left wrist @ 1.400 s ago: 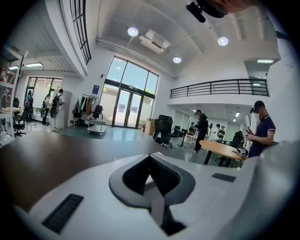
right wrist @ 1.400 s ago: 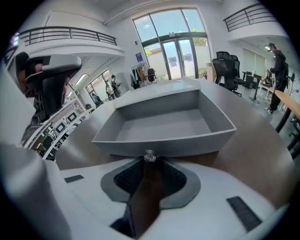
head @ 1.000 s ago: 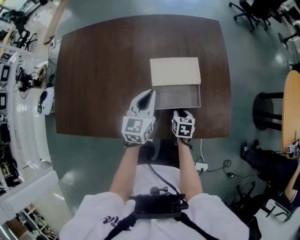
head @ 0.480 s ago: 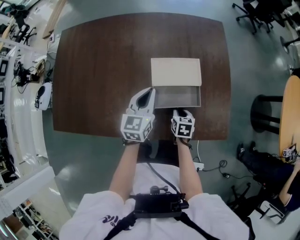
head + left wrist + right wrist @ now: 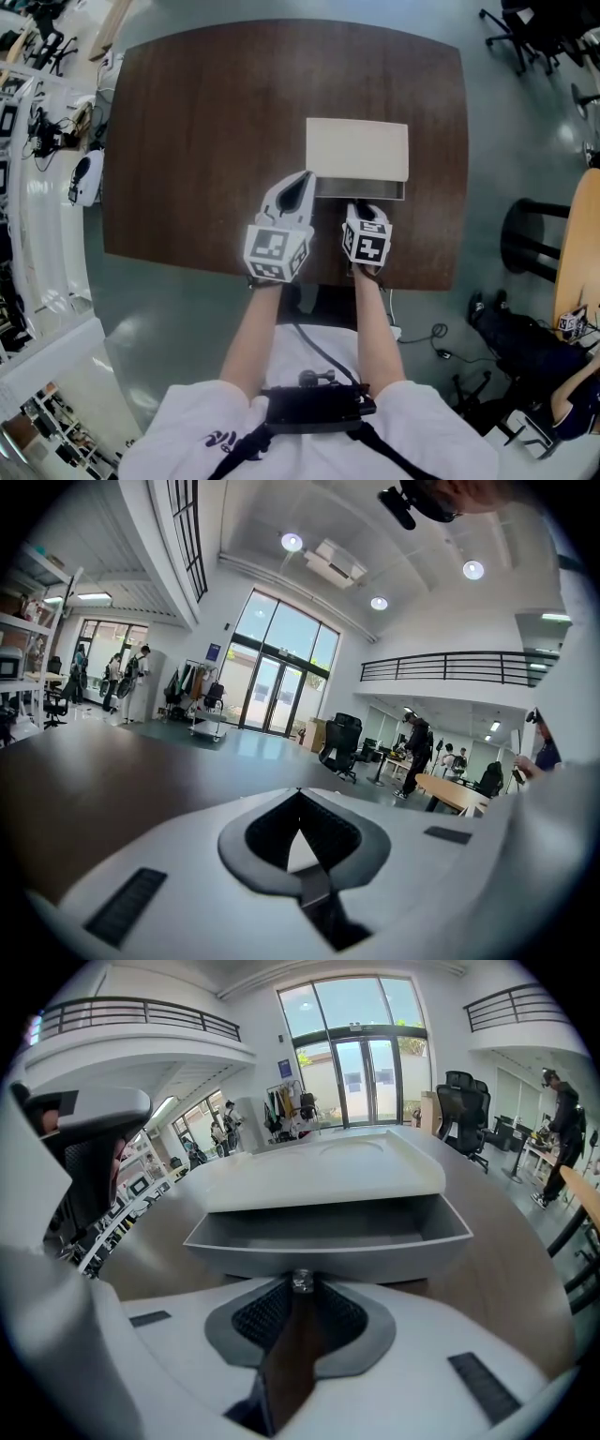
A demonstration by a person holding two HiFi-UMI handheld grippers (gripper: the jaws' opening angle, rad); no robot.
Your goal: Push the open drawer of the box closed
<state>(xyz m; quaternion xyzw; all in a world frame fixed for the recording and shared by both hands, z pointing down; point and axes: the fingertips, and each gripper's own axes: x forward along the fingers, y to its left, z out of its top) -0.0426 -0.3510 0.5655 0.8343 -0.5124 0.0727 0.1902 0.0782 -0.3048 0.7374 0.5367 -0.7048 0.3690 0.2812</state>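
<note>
A pale box [image 5: 356,148] stands on the dark wooden table [image 5: 187,141], and its grey drawer [image 5: 359,190] sticks out only a little toward me. My right gripper [image 5: 366,208] is at the middle of the drawer front. In the right gripper view the drawer [image 5: 328,1241] is empty, and its small metal knob [image 5: 302,1282] sits pinched between the tips of the right gripper [image 5: 302,1290]. My left gripper [image 5: 300,180] rests shut and empty beside the box's near left corner. In the left gripper view its tips [image 5: 299,794] meet.
The table's near edge [image 5: 281,279] runs just under both grippers. A black stool [image 5: 539,225] and a round wooden table [image 5: 577,253] stand to the right. White shelving [image 5: 37,187] lines the left side. Office chairs [image 5: 534,37] are at the far right.
The drawer has slid most of the way into the box, and the right gripper has moved forward with it. The left gripper has edged forward too.
</note>
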